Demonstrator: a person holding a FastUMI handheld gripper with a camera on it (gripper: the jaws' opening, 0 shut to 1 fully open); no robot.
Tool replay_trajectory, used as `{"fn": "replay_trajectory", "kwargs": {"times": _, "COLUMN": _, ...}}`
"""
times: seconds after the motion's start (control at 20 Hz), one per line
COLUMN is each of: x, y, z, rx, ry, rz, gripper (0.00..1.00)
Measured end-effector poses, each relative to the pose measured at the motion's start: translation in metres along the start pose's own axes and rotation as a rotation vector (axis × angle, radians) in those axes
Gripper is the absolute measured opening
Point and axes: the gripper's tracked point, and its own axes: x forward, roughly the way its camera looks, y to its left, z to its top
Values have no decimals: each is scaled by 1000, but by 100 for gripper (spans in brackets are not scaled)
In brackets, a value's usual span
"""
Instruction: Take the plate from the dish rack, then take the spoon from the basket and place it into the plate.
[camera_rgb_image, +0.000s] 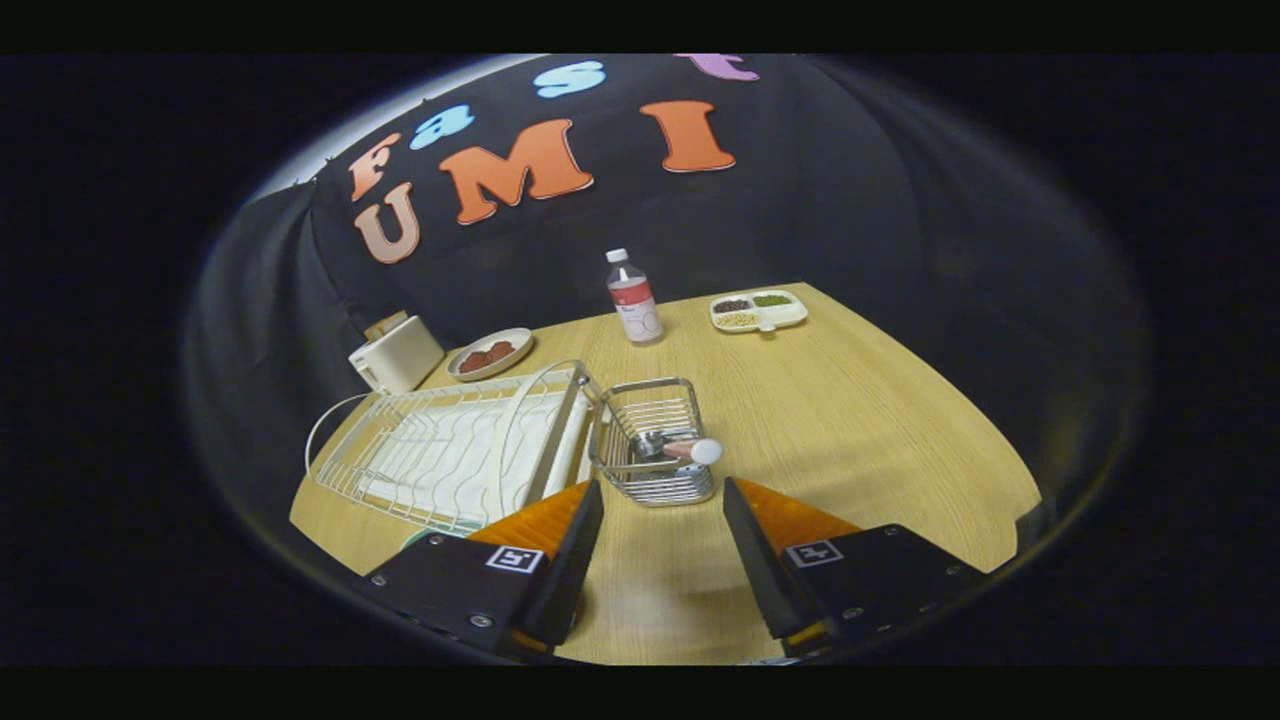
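One spoon (680, 449) with a metal bowl and pale rounded handle lies in the single silver wire basket (655, 440), just ahead of the gripper (662, 500), whose fingers stand spread and empty. Left of the basket sits one white wire dish rack (450, 450). Beyond, on the light wooden table (850, 420), stands one clear bottle (634, 298).

Table (850, 420): pale wood-grain surface, smooth, faint sheen. Dish rack (450, 450) on it: white-coated wire. Basket (655, 440) beside the rack: bare shiny metal wire. Bottle (634, 300) beyond the basket: clear plastic. Toaster (396, 355) behind the rack: smooth cream plastic.
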Motion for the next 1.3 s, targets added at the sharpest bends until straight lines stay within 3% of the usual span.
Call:
{"fn": "replay_trajectory", "kwargs": {"times": 0.15, "x": 10, "y": -4, "z": 8, "rx": -26, "ry": -28, "rz": -7, "gripper": 70}}
{"fn": "replay_trajectory", "kwargs": {"times": 0.8, "x": 20, "y": 21, "z": 23, "rx": -199, "ry": -78, "rz": 10, "gripper": 14}}
{"fn": "replay_trajectory", "kwargs": {"times": 1.3, "x": -38, "y": 31, "z": 90, "rx": -176, "ry": -153, "rz": 49, "gripper": 11}}
